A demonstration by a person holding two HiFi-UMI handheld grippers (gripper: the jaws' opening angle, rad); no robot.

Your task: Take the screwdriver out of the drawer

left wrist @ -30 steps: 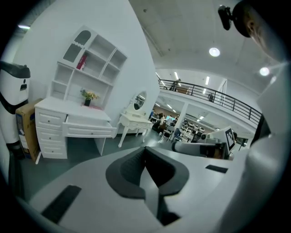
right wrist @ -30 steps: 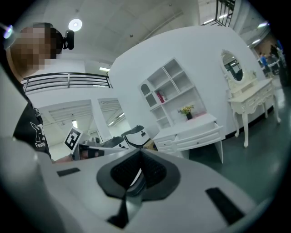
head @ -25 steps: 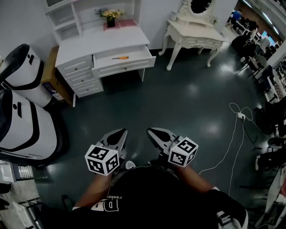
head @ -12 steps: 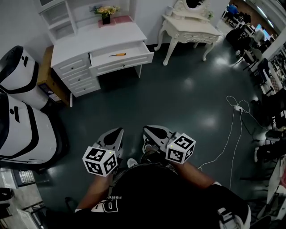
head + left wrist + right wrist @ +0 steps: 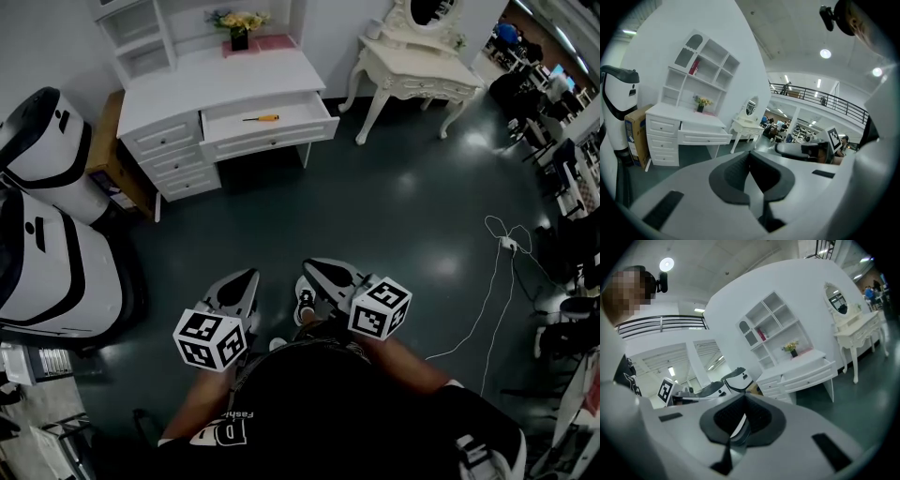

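Observation:
The screwdriver, orange-handled with a dark shaft, lies in the open top drawer of a white desk far ahead across the floor. Both grippers are held low, close to the person's body and far from the desk. My left gripper is shut with nothing in it, and so is my right gripper. In the left gripper view the left gripper points toward the desk, where the drawer stands pulled out. In the right gripper view the right gripper faces the same drawer. Neither gripper view shows the screwdriver.
Two large white-and-black machines stand at the left beside a cardboard box. A white vanity table with a mirror stands right of the desk. A white cable runs over the dark green floor. A vase of flowers sits on the desk.
The head view has swayed slightly, so the desk shifts a little in frame. Both grippers stay shut before the person's body. A shoe now shows between them.

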